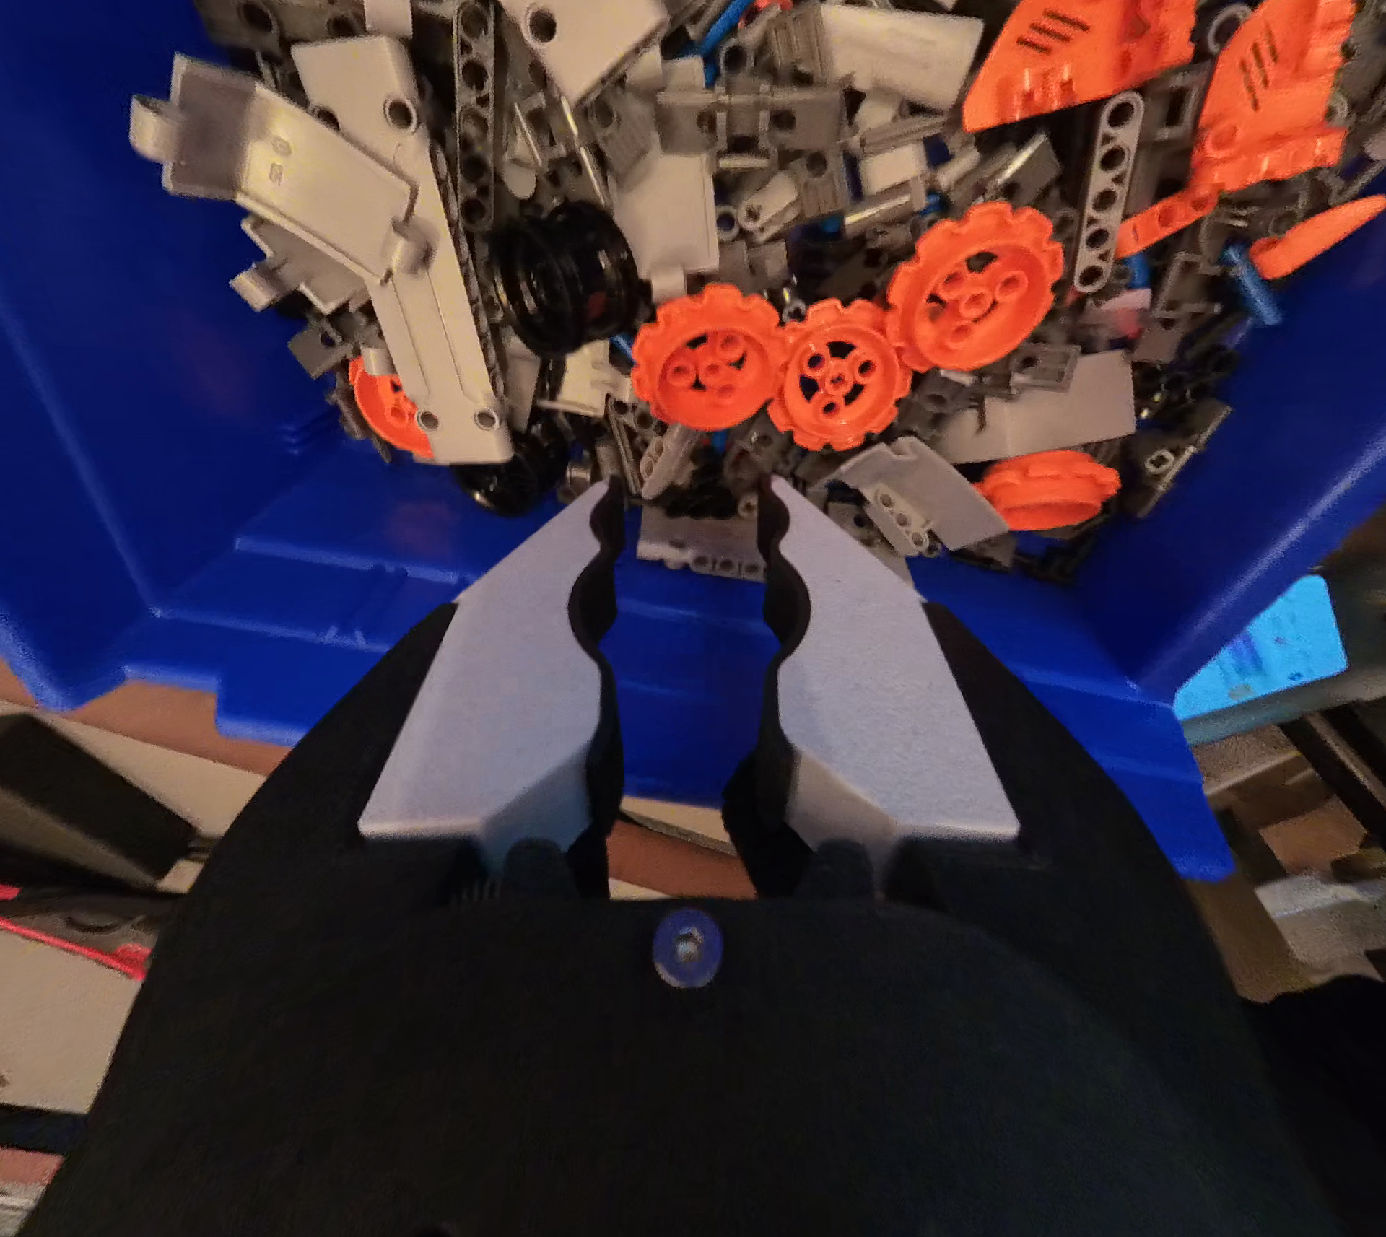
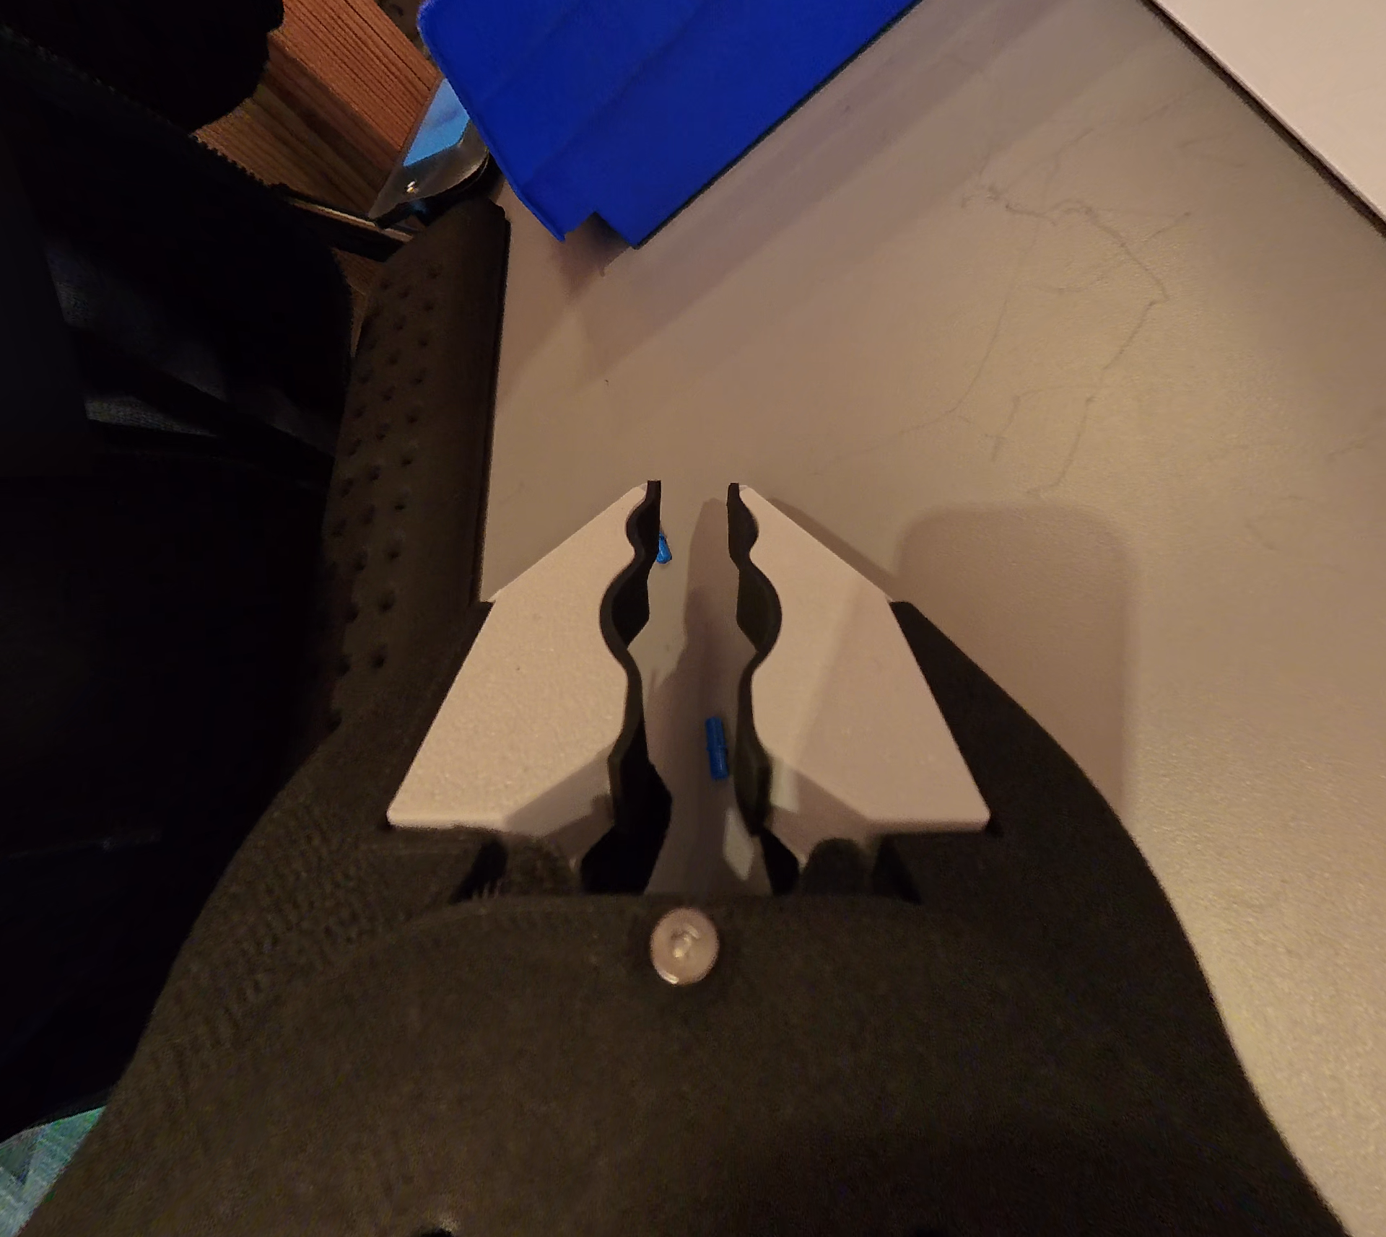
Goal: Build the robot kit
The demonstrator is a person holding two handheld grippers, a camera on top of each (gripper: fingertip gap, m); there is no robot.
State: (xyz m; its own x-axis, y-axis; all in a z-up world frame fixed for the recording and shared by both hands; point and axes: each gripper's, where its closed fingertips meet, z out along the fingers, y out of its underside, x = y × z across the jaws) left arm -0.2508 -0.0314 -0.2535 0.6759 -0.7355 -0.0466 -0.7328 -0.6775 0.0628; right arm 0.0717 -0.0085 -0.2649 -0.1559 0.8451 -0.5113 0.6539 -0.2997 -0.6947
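Blue plastic bin (image 1: 187,526), tilted toward the camera, holds a heap of hard plastic building parts: grey panels, perforated beams, orange toothed wheels (image 1: 709,361) and a black ribbed tyre (image 1: 566,279).

The left gripper (image 1: 686,496) reaches over the bin's near lip with its jaws apart, empty, its tips at the near edge of the heap above a small grey beam (image 1: 701,545). The orange wheels lie just beyond that beam, deeper in the bin.

The pieces look light, stiff and smooth, likely to slip or tumble. Flat sides or a wheel's rim seem the best hold.

The right gripper (image 2: 694,489) hovers over a pale tabletop (image 2: 975,339) outside the bin, jaws apart, holding nothing. Two small blue pins (image 2: 716,758) lie on the table beneath it.
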